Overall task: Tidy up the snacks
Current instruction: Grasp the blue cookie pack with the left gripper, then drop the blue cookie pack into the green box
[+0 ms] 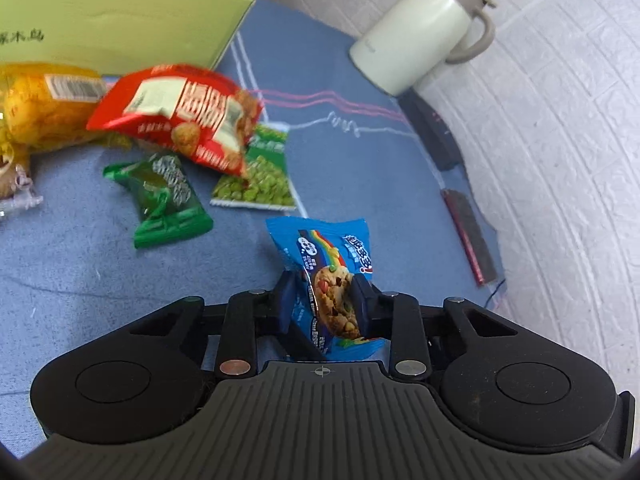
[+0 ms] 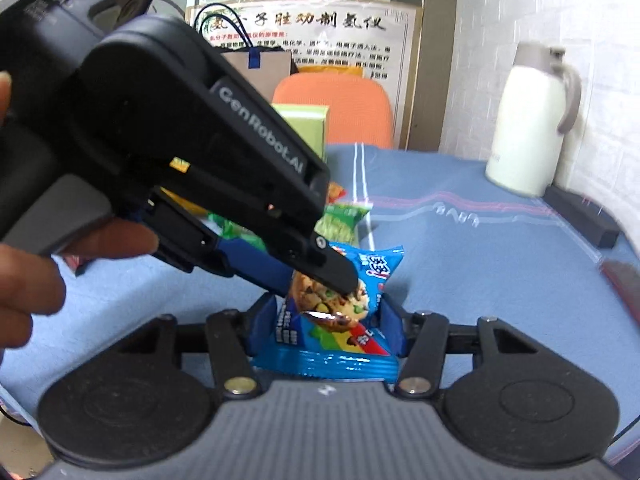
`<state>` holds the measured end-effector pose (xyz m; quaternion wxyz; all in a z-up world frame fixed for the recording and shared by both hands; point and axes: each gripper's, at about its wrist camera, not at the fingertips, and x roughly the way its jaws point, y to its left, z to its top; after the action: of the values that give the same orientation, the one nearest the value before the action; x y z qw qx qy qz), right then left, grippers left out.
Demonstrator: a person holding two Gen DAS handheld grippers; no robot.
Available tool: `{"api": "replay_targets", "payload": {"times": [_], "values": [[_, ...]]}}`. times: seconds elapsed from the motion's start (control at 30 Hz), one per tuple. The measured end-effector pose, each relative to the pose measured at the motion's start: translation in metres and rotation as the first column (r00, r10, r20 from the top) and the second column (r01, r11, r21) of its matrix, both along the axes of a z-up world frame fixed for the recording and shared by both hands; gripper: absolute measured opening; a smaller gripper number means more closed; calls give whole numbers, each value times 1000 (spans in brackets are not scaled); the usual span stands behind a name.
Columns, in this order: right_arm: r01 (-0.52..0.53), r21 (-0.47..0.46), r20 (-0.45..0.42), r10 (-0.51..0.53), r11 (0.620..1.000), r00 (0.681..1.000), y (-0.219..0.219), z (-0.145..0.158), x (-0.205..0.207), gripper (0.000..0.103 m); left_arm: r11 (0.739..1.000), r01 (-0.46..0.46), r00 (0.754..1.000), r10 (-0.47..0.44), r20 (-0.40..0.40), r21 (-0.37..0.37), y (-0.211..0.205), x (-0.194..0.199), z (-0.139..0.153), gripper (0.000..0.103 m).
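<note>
Closest to me, my left gripper and my right gripper both clamp the same cookie packet, a glossy blue foil pillow with crimped ends and a printed chocolate-chip cookie; the blue pads of each press its sides, and it stands just above the counter, which is covered in soft blue woven cloth with stitched pink and white lines. In the right wrist view my hand wraps the left gripper's matte black handle. Beyond lie a crinkled green candy wrapper, a flat pea packet, a puffy red bag and a yellow bag. Farthest stand a pale green cardboard box and a smooth cream jug.
</note>
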<state>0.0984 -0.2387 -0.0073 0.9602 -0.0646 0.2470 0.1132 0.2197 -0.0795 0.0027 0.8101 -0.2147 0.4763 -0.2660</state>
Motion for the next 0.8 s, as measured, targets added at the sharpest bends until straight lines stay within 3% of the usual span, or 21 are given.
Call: {"api": "replay_targets", "payload": {"times": [0.2,0.5,0.67,0.8], "values": [[-78,-15,76,79,997,994,21,35,34,58,998,-57,995,60,86,-39,29,23,41,6],[-242,-77,145,251,967,957,78,74,156,63,978,-209,957,207,204,-13,88,117,92,6],[-291,-56,97,295,955,950,99,72,230,63,962,-273,946,267,181,4,109,180,86,6],[-308,-13,40,308,951,951,101,55,263,66,959,-284,951,279,136,18,115,214,65,6]]}}
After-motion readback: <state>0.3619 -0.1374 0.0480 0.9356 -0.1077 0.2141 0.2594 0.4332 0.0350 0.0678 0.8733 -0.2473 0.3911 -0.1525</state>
